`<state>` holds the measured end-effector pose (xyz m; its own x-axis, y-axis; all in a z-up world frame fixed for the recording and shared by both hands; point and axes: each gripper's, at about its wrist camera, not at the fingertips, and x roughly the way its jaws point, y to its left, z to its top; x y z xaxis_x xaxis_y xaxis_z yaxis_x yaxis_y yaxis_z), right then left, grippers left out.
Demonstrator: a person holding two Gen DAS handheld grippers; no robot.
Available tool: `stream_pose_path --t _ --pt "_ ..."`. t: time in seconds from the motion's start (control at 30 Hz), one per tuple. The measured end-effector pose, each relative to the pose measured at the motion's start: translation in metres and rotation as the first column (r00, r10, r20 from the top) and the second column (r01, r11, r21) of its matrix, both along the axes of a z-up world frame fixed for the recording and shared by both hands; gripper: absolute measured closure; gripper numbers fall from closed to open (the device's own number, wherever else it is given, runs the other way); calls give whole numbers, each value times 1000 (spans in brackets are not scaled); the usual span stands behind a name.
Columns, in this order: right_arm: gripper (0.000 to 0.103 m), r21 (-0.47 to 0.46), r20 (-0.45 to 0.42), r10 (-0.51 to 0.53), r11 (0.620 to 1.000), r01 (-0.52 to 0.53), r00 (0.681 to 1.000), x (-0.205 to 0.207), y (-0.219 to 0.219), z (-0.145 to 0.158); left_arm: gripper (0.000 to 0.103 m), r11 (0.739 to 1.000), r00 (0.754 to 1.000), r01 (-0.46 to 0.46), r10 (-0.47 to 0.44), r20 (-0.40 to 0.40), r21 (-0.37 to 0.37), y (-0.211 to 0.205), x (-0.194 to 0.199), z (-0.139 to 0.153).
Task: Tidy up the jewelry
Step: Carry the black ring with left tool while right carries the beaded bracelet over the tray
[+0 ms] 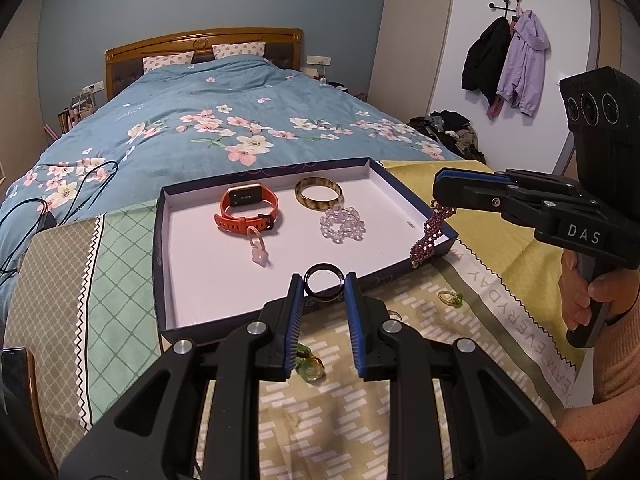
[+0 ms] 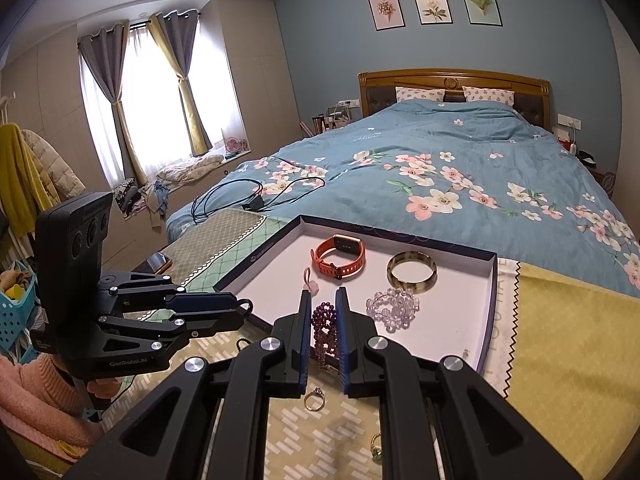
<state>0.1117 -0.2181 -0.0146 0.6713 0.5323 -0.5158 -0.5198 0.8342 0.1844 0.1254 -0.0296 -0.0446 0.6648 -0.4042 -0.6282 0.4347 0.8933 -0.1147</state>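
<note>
Ahead of you stretches a bed (image 1: 224, 120) under a blue quilt (image 2: 440, 168) printed with pink and white blossoms, two patterned pillows (image 1: 240, 50) resting against its wooden headboard (image 2: 452, 80). Three framed flower prints (image 2: 434, 6) hang on the blue wall above. A black cable (image 2: 248, 192) lies coiled on the quilt. To your left, grey and gold curtains (image 2: 176, 80) frame a bright window; to your right, a black and a lilac jacket (image 1: 524, 60) hang on wall hooks
</note>
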Motion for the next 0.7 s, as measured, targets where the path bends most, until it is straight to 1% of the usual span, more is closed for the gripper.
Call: stream_pose_path --t 0.2,0.47,0.7 --pt "93 -2 5 1 1000 -1 1000 10 1 3 82 1000 1000 -7 7 0 2 1 6 0" --pt "93 17 -12 4 1000 -3 1000 25 1 2 82 1000 1000 -12 13 -2 14 -1 16 -1" --pt "93 16 -28 3 1000 -2 1000 35 5 -2 82 1000 1000 -20 21 -6 22 -2 23 -4"
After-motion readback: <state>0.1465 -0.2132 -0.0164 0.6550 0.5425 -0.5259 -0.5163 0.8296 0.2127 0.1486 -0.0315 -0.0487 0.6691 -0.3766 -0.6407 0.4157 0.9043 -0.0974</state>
